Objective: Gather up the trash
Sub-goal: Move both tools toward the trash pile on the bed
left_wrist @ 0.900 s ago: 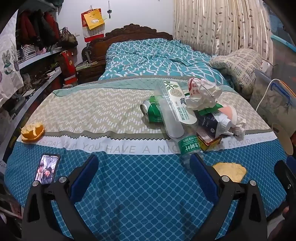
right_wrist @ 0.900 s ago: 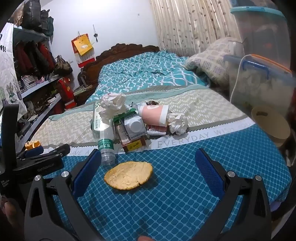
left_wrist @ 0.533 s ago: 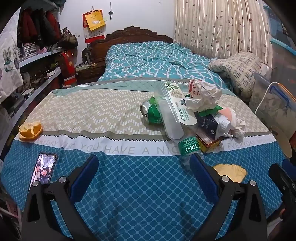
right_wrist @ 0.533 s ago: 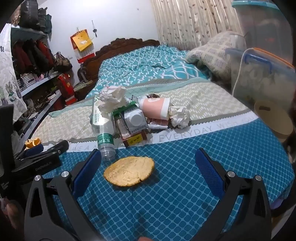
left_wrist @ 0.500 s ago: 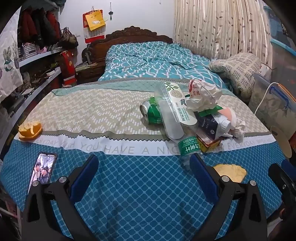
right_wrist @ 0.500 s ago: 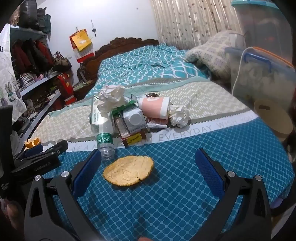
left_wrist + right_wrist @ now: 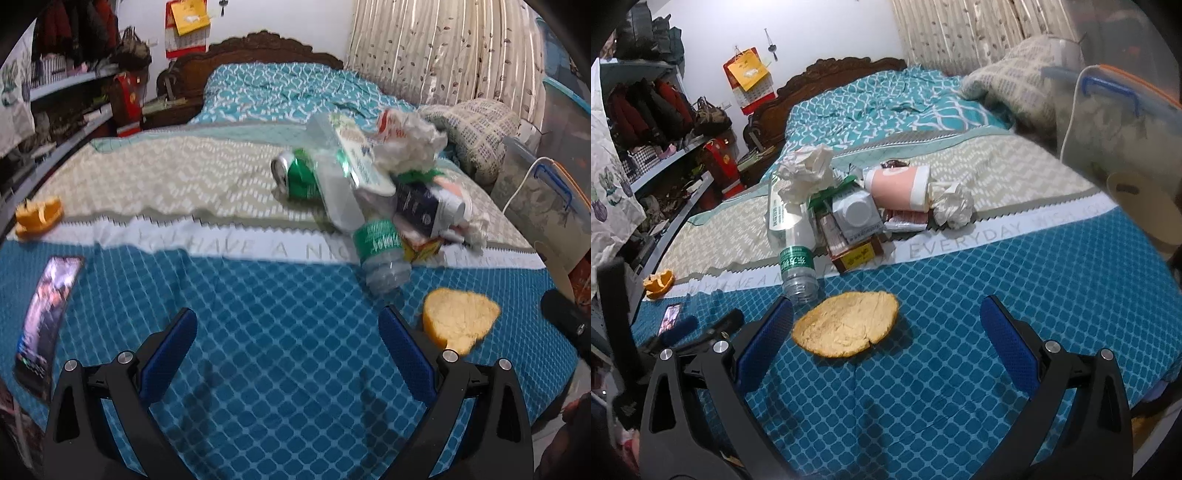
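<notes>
trash heap [image 7: 849, 206]: crumpled paper, pink cup, bottle, cartons, piled together.

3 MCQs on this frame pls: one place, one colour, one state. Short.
1. Where does the flat yellow peel lie?
A. on the blue checked part of the bedspread
B. on the shelf
C. on top of the trash pile

2. What colour is the can in the pile?
A. red
B. green
C. black

3. How is the right gripper?
A. shut on the bottle
B. shut on a paper ball
C. open, nothing between its fingers

Answers: 1 A, it lies apart from the pile, nearer the gripper; 2 B, green body with silver end; 3 C, the blue pads stand wide apart.
</notes>
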A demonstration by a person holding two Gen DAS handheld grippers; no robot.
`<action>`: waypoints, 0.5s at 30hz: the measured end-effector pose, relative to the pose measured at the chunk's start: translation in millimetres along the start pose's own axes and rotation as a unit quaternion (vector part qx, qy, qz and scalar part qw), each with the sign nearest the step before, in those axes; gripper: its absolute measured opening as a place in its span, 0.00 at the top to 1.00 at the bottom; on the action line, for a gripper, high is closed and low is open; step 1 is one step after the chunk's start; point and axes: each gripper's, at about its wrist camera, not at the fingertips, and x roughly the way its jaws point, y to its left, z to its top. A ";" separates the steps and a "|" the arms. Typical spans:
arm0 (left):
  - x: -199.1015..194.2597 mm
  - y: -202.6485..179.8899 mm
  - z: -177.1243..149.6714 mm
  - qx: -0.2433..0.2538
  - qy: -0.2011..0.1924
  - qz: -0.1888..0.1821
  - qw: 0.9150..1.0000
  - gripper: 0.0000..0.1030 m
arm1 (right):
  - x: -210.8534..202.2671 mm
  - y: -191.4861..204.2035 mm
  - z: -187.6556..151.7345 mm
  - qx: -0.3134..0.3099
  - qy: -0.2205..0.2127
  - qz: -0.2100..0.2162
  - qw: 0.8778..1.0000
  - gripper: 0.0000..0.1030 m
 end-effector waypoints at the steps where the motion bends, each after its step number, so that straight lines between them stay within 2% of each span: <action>1: 1.9 -0.3 -3.0 0.002 0.007 0.000 1.000 0.09 | 0.4 -0.5 -1.4 0.002 0.002 0.007 1.000 0.03; 5: 1.0 -6.0 -17.4 0.012 0.027 -0.010 1.000 0.09 | 3.2 -6.6 -7.3 0.023 0.009 0.063 0.998 0.03; 7: 0.1 -10.2 -21.1 0.019 0.027 -0.042 0.999 0.09 | 5.4 -8.1 -7.8 0.030 0.013 0.060 0.998 0.03; 8: 1.1 -11.2 -21.8 0.020 0.029 -0.075 0.997 0.09 | 6.1 -8.5 -7.8 0.032 0.014 0.060 0.998 0.03; 9: 2.3 -11.9 -22.6 0.020 0.032 -0.081 0.996 0.09 | 7.1 -8.5 -7.5 0.033 0.015 0.061 0.998 0.03; 12: 8.1 -12.6 -20.1 0.023 0.040 -0.074 0.996 0.09 | 9.3 -9.1 -6.7 0.034 0.016 0.063 0.997 0.04; 15: 15.4 -6.9 -9.0 0.015 0.043 -0.069 0.997 0.09 | 8.5 -15.7 -3.4 0.041 0.007 0.060 0.997 0.18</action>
